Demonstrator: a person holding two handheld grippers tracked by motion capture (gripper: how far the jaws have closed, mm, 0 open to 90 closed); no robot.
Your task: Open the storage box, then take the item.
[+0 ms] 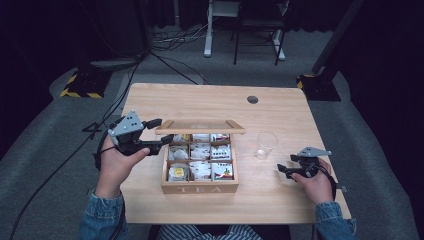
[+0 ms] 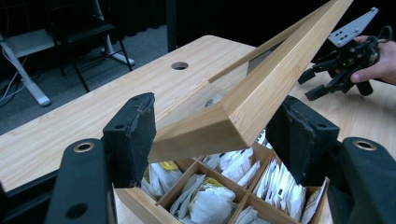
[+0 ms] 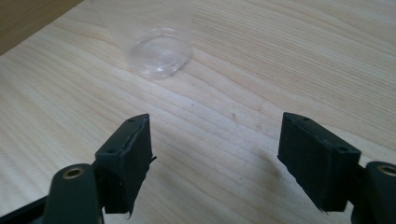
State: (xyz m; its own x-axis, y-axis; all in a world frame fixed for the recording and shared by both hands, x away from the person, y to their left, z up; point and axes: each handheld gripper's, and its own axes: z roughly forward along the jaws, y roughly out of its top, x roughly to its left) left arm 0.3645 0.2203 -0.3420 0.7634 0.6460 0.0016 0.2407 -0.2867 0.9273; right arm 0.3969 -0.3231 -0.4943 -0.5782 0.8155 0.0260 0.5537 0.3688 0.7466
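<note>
Table [image 1: 210,102] of pale wood, centre of the high view. On it, centre frame: wooden tea box [image 1: 200,187] with compartments of tea bags [image 1: 201,151], its lid [image 1: 200,127] raised and hinged at the far side. Left gripper [image 1: 159,132], left of centre, clamps the lid's left end. Clear plastic cup [image 1: 265,145] stands upright right of the box, apart from it. Right gripper [image 1: 283,171], lower right, sits low over the table near the cup, jaws apart and holding nothing.

Left gripper view: lid [image 2: 261,88] runs from centre to the upper right corner; its corner sits between the two black jaws, both pads pressing on it. Tea box [image 2: 135,200] lies open below, lower centre, white tea bags [image 2: 210,200] in its compartments. Right gripper [image 2: 322,77] in a hand [image 2: 378,65], upper right.

Right gripper view: jaws spread wide at lower left and lower right, bare table [image 3: 224,116] between them. Cup [image 3: 159,46] at upper centre, well clear of the jaws.
</note>
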